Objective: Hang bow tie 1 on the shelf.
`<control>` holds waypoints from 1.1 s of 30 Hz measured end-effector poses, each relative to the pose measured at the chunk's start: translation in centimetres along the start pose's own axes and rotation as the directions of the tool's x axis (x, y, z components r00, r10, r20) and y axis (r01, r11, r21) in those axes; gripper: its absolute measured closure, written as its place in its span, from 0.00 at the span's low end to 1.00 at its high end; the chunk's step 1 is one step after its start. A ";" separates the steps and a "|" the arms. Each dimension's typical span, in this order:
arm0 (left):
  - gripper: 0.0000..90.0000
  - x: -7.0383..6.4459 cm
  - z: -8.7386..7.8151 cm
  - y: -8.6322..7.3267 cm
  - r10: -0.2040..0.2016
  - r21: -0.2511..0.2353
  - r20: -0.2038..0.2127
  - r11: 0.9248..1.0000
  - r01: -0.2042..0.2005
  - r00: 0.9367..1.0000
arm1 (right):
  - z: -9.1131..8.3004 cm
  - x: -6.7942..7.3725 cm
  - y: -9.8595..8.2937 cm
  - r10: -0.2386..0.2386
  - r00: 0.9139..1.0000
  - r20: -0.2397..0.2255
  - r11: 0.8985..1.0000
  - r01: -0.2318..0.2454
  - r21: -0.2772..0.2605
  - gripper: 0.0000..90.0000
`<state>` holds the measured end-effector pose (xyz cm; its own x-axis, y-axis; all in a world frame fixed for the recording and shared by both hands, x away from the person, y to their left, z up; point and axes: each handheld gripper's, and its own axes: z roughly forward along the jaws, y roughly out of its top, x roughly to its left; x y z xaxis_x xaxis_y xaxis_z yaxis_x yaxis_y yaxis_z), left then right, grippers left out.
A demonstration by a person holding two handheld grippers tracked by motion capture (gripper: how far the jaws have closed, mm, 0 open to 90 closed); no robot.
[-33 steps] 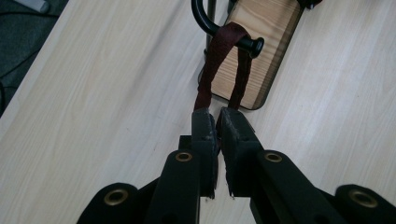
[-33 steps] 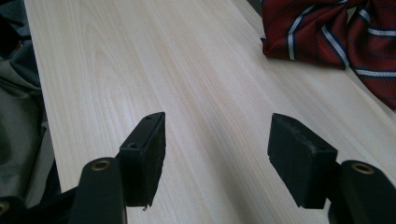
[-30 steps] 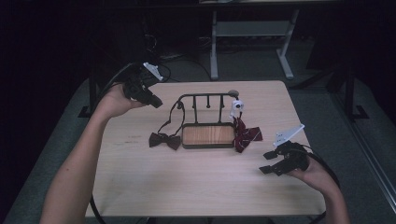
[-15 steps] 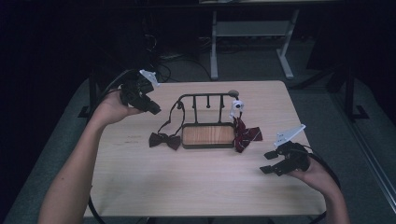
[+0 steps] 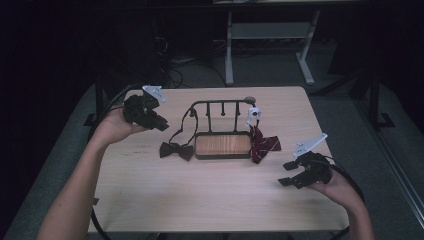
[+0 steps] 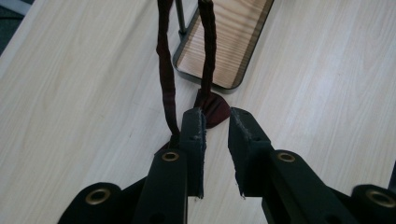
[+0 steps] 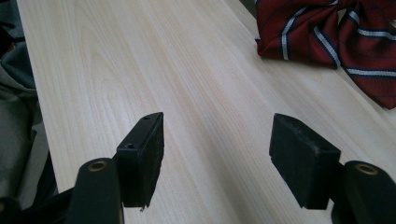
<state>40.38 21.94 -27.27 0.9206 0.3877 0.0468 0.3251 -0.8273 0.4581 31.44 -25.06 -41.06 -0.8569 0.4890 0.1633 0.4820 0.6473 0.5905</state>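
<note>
Left hand-held gripper (image 6: 215, 116) slightly parted over dark bow tie (image 6: 212, 105) — right hand-held gripper (image 7: 219, 135) wide open, bare table (image 7: 140, 70).

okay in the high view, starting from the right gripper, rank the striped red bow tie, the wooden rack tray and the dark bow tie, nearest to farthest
From the right gripper:
1. Striped red bow tie, at the rack's right end.
2. Wooden rack tray, mid-table.
3. Dark bow tie, left of the tray.

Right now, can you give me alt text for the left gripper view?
The left gripper points its open fingers down at a dark bow tie on the wooden table, its strap rising beside the black rack's wooden base.
</note>
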 end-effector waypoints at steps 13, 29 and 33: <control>0.79 -0.9 1.1 -2.2 -0.005 -0.019 0.038 1.000 0.005 0.999 | -0.1 0.0 -0.2 0.010 1.000 0.008 1.000 -0.010 -0.004 0.38; 0.74 -1.7 1.4 -4.2 -0.018 -0.035 0.055 0.999 0.020 0.998 | -0.1 -0.1 -0.3 0.011 1.000 0.010 1.000 -0.011 -0.005 0.38; 0.73 -1.8 1.6 -4.7 -0.021 -0.029 0.062 0.999 0.023 0.998 | -0.1 -0.1 -0.3 0.015 1.000 0.006 1.000 -0.015 -0.003 0.38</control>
<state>37.56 24.48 -30.93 0.9253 0.3789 -0.0179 0.3394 -0.8060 0.4849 31.40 -25.33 -41.20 -0.8483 0.5022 0.1678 0.4945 0.6382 0.5901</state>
